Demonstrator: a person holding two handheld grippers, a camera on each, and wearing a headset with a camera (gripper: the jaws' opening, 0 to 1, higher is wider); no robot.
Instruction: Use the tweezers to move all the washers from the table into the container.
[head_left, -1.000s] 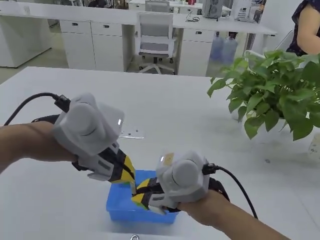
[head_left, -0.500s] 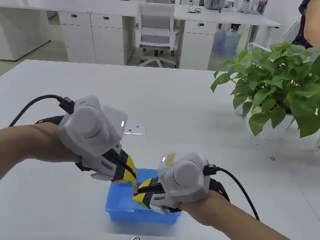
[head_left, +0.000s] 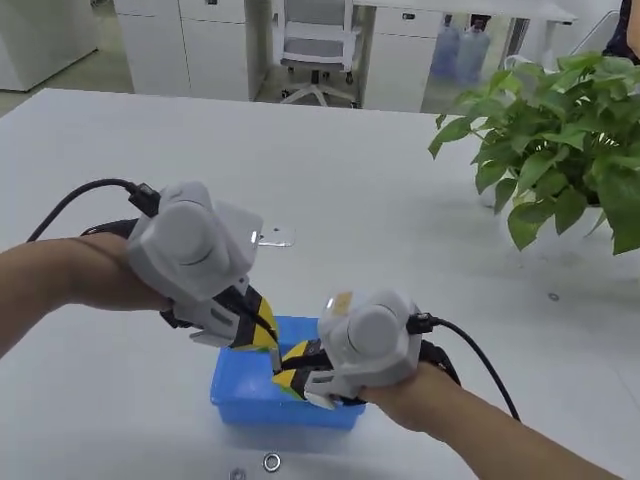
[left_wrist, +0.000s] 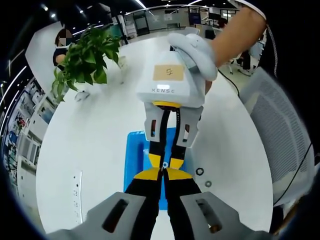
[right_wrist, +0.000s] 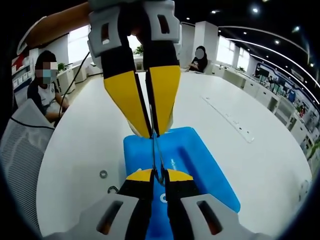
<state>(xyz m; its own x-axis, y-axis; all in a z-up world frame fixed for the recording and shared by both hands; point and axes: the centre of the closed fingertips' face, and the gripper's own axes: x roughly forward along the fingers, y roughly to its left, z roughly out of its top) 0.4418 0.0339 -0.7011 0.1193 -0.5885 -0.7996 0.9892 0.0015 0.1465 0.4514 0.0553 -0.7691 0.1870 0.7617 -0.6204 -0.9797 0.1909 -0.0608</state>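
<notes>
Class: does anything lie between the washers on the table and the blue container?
Nothing visible does. Two washers lie on bare table beside the container. The left gripper and right gripper hold the tweezers above it.

An open-plan office with shared work furniture.
On the far side of the big white table (head_left: 400, 180) stand white desks with drawer units (head_left: 165, 45), a grey swivel chair (head_left: 318, 45) and blue water-cooler bottles (head_left: 458, 52). A leafy potted plant (head_left: 560, 130) sits on the right of the table, and seated people (right_wrist: 37, 97) work under ceiling lights (right_wrist: 255, 9).
</notes>
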